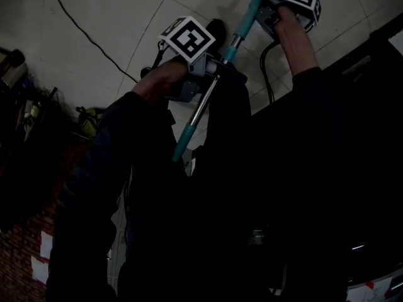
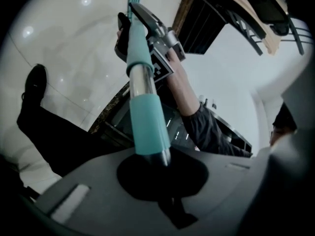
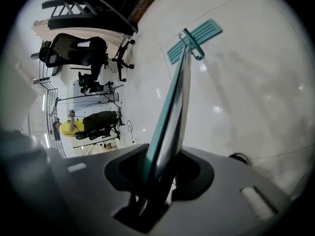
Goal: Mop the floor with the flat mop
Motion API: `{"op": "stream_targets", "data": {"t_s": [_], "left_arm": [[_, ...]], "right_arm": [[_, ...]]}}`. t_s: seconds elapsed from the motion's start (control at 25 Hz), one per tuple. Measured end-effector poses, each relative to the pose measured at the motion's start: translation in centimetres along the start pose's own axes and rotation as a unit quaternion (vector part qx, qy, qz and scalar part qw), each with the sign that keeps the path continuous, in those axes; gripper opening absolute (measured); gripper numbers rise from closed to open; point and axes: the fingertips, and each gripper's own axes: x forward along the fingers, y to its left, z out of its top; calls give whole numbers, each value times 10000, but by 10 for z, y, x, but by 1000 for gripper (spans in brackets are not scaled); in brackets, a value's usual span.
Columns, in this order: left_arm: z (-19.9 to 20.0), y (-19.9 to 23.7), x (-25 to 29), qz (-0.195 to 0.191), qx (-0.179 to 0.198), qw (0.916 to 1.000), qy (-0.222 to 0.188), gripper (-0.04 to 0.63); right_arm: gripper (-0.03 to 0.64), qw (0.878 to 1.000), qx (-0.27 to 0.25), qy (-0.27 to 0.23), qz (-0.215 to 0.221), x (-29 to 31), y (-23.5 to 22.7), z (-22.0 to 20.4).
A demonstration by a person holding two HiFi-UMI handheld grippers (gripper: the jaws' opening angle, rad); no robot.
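Note:
The flat mop's pole (image 1: 208,96), silver with teal sleeves, slants across the head view. My left gripper (image 1: 213,74) is shut on it lower down. Farther along, my right gripper (image 1: 267,8) is shut on the same pole. In the right gripper view the pole (image 3: 172,102) runs from my right gripper (image 3: 157,176) out to the teal mop head (image 3: 194,41), which lies flat on the pale tiled floor. In the left gripper view a teal sleeve of the pole (image 2: 145,117) rises from my left gripper (image 2: 157,166) toward the right gripper (image 2: 157,38).
A black cable (image 1: 88,36) trails over the floor at upper left. The person's dark shoe (image 2: 34,82) stands on the tiles. Black office chairs (image 3: 78,50) and a seated person in yellow (image 3: 74,127) are far off. Dark furniture (image 1: 378,55) borders the right.

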Motion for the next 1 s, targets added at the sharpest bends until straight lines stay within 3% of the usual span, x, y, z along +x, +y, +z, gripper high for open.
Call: {"op": "stream_targets", "data": {"t_s": [0.16,0.28,0.44,0.68,0.88,1.0], "left_arm": [[-29,-4,2,-360,69,9993,-98,11],[-77,-9,-4,-592,99,9982,34,11],[-165,26,-29,-17,-171,9997,163,9],[-278,50,-75,-242,-371,9989,-179,12],[-361,87,-109,43,-514,9986,-117,12],[-409,102,-136,-68,-509,9986,-93,15]], "right_arm": [[138,9998,103,-80,150,-4,-1,-30],[137,9993,203,-45,298,-7,5,-78],[133,9990,326,124,279,-2,0,-167],[135,9975,566,335,272,18,-9,-300],[135,9964,683,417,288,44,-21,-392],[135,9962,709,404,294,70,-19,-449]]}}
